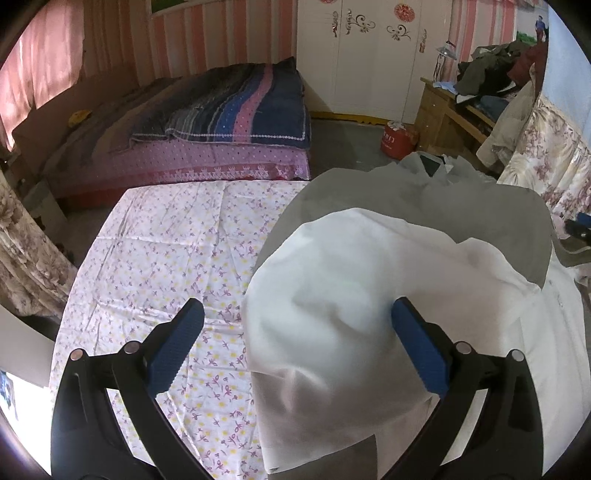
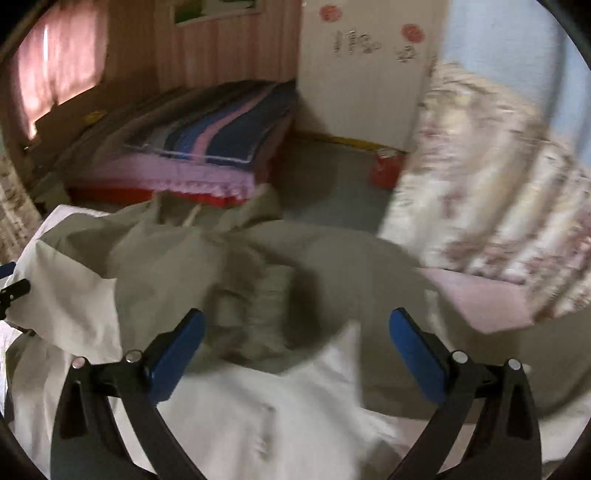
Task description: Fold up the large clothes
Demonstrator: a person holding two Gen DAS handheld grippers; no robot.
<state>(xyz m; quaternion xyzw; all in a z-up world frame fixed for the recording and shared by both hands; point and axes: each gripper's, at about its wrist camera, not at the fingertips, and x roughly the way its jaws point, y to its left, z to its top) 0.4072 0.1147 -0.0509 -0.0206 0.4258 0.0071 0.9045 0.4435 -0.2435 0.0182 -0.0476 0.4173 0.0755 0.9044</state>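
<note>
Ahead of me the walls (image 1: 229, 33) wear pink and white stripes, and a pink curtain (image 1: 40, 70) glows with daylight at the far left. A low bed (image 1: 155, 147) sits against that wall, with a folded quilt (image 1: 240, 110) in navy and pink stripes on top. A white wardrobe (image 1: 373, 59) with floral decals fills the corner. Right of it stands a wooden desk (image 1: 443, 118) piled with dark clothes, a red container (image 1: 397, 138) on the grey floor (image 1: 347, 144) beside it.
</note>
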